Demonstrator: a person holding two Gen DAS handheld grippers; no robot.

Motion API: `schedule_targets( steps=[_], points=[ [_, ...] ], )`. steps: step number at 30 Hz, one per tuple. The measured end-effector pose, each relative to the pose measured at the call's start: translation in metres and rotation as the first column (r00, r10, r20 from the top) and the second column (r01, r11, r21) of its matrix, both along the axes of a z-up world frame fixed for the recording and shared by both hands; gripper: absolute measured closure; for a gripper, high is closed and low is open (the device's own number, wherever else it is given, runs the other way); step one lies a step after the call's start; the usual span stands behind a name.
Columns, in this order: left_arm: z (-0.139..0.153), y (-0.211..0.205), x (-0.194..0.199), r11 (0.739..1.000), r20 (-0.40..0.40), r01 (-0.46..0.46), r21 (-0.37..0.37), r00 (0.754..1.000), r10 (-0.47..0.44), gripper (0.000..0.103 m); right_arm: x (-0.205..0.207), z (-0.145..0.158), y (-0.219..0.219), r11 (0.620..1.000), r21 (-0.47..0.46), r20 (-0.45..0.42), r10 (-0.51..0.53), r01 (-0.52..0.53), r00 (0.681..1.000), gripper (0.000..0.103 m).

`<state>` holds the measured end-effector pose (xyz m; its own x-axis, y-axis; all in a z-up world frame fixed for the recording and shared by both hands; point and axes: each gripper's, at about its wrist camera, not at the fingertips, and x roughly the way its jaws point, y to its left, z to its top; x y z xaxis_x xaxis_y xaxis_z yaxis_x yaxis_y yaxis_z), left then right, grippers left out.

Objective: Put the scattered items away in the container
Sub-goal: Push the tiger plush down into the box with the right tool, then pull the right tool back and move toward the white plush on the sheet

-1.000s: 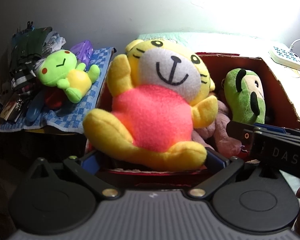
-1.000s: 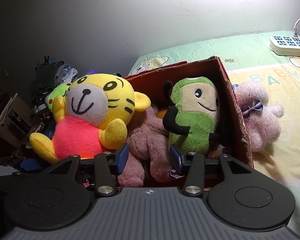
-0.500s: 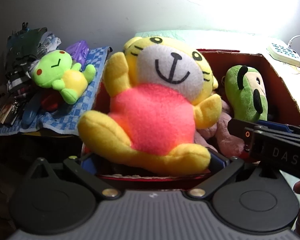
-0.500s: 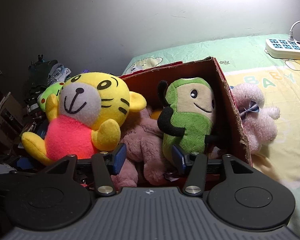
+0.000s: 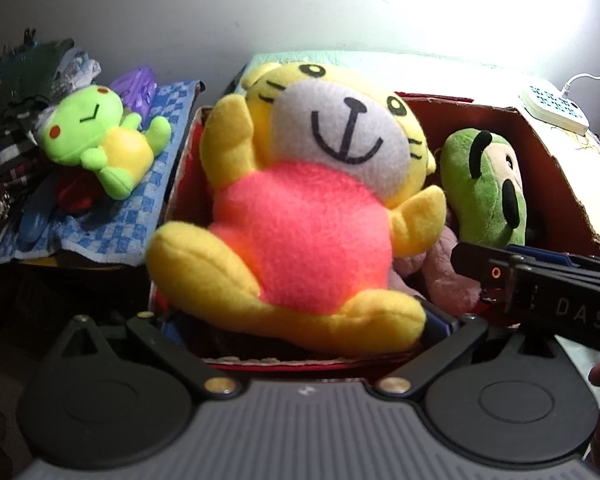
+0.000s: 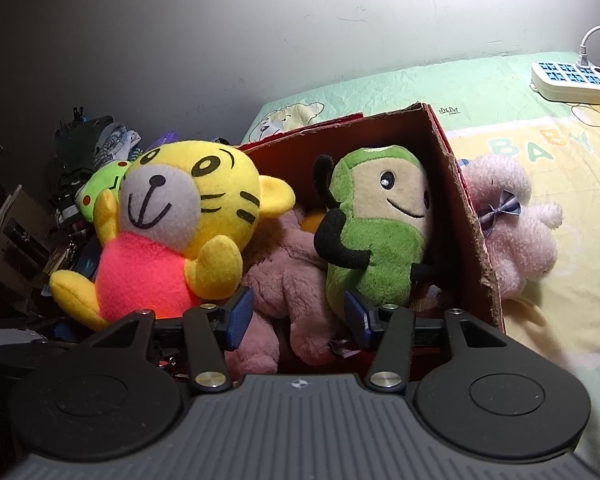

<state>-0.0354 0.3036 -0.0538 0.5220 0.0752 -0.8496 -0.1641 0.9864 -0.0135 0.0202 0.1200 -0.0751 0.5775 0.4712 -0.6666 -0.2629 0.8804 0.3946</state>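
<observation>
A yellow tiger plush (image 5: 304, 216) with a pink belly sits upright at the near left of the red cardboard box (image 5: 548, 168). My left gripper (image 5: 300, 320) is wide around its bottom, and the plush hides the fingertips. It also shows in the right wrist view (image 6: 172, 232). A green monkey plush (image 6: 376, 236) and a mauve plush (image 6: 284, 280) are in the box (image 6: 460, 184). My right gripper (image 6: 298, 314) is open at the box's near edge, its blue pads either side of the mauve plush's legs. It shows from the side in the left wrist view (image 5: 500, 268).
A pink plush with a bow (image 6: 512, 220) lies on the bed just right of the box. A green frog plush (image 5: 104, 140) lies on a blue checked cloth (image 5: 112, 232) left of the box, beside piled clutter. A white power strip (image 6: 576, 82) lies far right.
The tiger plush has tilted back to the right and sits lower in the box. The right gripper has edged left.
</observation>
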Motion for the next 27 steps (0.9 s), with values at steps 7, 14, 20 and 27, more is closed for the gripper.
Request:
schedule_targets(
  steps=[7, 14, 20, 27],
  points=[
    [-0.001, 0.000, 0.001, 1.000, -0.012, -0.002, -0.016, 1.000, 0.002, 0.001, -0.007, 0.007, -0.006, 1.000, 0.008, 0.043, 0.001, -0.001, 0.999, 0.051],
    [0.014, -0.003, -0.004, 0.999, 0.010, -0.036, 0.006, 0.999, 0.036, 0.001, -0.007, 0.015, -0.014, 0.999, 0.014, 0.083, 0.033, -0.034, 0.996, 0.051],
    [0.034, -0.014, -0.019, 0.994, 0.050, -0.094, 0.054, 0.995, 0.091, 0.001, -0.003, 0.020, -0.020, 0.995, 0.050, 0.087, 0.084, -0.088, 0.993, 0.051],
    [0.044, -0.029, -0.032, 0.981, 0.059, -0.176, 0.079, 0.983, 0.171, 0.001, -0.006, 0.025, -0.034, 0.985, 0.058, 0.097, 0.155, -0.161, 0.983, 0.051]
  ],
)
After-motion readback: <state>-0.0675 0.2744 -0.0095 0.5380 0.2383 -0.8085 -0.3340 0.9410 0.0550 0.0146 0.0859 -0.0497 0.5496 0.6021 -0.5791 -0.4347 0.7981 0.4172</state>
